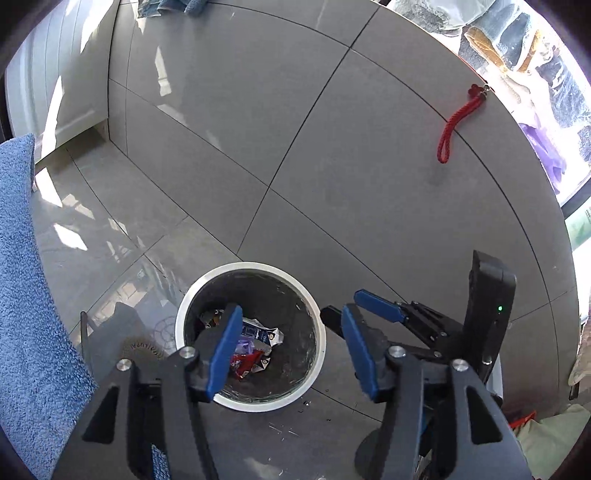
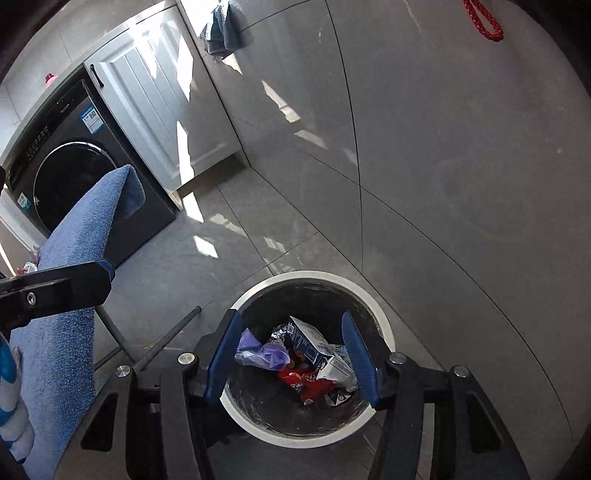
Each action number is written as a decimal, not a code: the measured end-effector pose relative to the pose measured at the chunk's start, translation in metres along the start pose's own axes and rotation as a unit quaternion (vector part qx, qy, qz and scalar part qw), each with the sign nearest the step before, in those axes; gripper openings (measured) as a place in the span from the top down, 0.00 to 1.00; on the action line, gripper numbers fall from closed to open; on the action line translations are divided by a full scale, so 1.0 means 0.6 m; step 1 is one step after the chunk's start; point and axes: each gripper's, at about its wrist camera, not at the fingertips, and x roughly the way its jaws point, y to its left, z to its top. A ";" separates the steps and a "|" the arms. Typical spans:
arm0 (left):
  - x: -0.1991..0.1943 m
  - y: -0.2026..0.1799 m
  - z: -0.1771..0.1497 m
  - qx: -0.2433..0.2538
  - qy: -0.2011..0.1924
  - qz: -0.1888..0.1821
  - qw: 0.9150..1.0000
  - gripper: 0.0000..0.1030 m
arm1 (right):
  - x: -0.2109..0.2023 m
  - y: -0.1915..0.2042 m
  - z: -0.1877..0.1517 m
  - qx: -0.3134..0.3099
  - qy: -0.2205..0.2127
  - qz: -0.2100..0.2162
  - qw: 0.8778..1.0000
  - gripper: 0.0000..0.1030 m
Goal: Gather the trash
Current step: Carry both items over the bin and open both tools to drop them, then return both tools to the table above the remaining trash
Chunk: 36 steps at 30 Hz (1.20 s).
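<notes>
Both grippers, left gripper (image 1: 291, 350) and right gripper (image 2: 291, 354), are hovering over the bin (image 2: 384, 325), jaws parted and holding nothing; the trash (image 2: 314, 369) is lying inside, toward six o'clock, seemingly dropped there.

A grey tiled floor (image 1: 332, 155) with thin dark seams and bright patches of sunlight. A red rope loop (image 1: 460, 123) lies on it beside the far edge, well apart from everything else. A blue towel (image 2: 74, 266) hangs over a dark metal rack (image 2: 162, 341). Behind it stands a dark front-loading washing machine (image 2: 70, 166), just beside a white panelled cabinet (image 2: 155, 103) with a black handle. A grey-blue cloth (image 2: 221, 29) lies crumpled on the floor near the cabinet's far corner.
</notes>
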 end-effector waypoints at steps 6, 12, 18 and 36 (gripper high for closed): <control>-0.030 -0.009 -0.009 0.005 -0.013 -0.006 1.000 0.48 | -0.030 0.004 -0.005 -0.008 -0.012 -0.014 1.000 0.48; -0.096 -0.004 -0.027 0.013 -0.037 0.006 0.999 0.48 | -0.086 0.032 -0.007 -0.023 -0.041 -0.013 0.999 0.48; -0.197 0.012 -0.062 0.014 -0.073 0.026 0.997 0.48 | -0.163 0.080 -0.005 -0.059 -0.081 -0.002 0.995 0.48; -0.524 0.127 -0.231 -0.020 -0.192 0.117 0.974 0.48 | -0.331 0.292 -0.007 -0.162 -0.171 0.069 0.969 0.48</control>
